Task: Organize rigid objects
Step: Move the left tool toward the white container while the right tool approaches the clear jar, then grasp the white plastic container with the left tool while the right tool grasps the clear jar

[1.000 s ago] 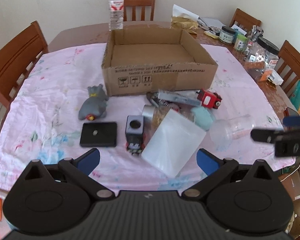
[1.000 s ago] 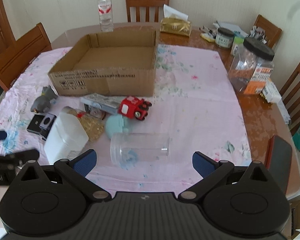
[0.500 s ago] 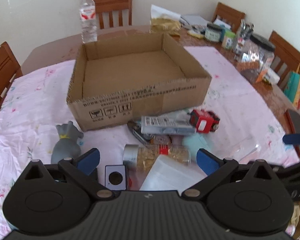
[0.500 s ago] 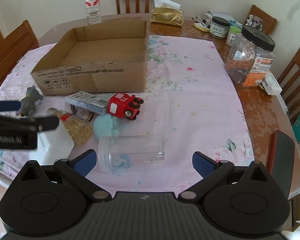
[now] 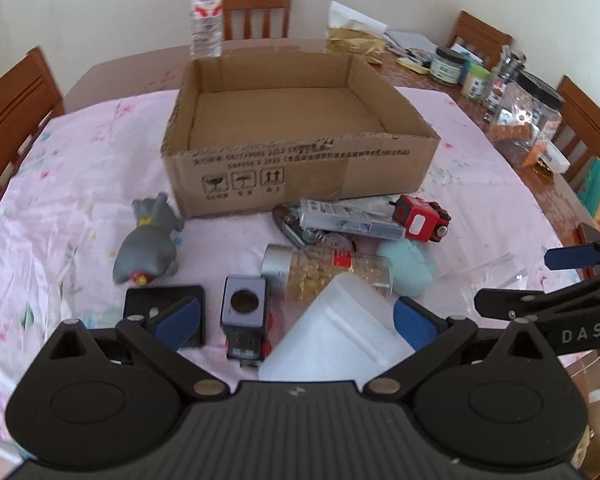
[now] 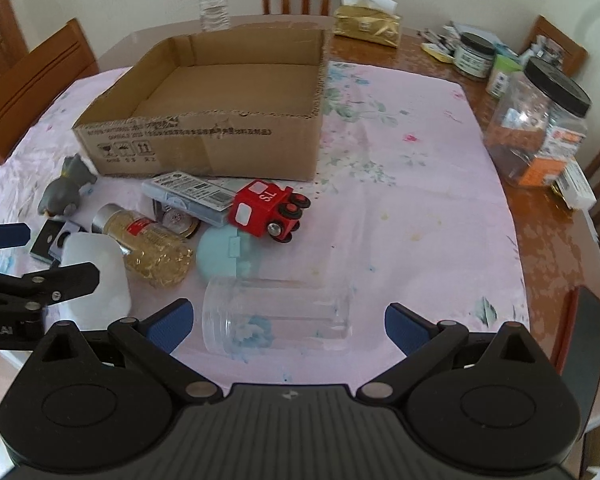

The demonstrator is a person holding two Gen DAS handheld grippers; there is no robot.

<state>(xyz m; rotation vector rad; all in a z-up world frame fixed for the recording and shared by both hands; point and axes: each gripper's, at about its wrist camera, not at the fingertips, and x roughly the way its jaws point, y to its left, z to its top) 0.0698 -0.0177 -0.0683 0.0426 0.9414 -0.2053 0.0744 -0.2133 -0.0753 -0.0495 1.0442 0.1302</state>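
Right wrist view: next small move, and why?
Probably ease the right gripper forward and down over the clear plastic jar lying on its side. The jar sits directly ahead between the open fingers, nearest of all the clutter, and the cardboard box is empty. The left gripper is open too, over the white plastic container.

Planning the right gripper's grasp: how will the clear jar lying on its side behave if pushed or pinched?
The clear plastic jar lies on its side on the cloth, so a nudge across its axis would probably roll it. It looks empty and thin-walled: likely light, and may flex or slip under a hard pinch. The right gripper is open with the jar between its fingers.
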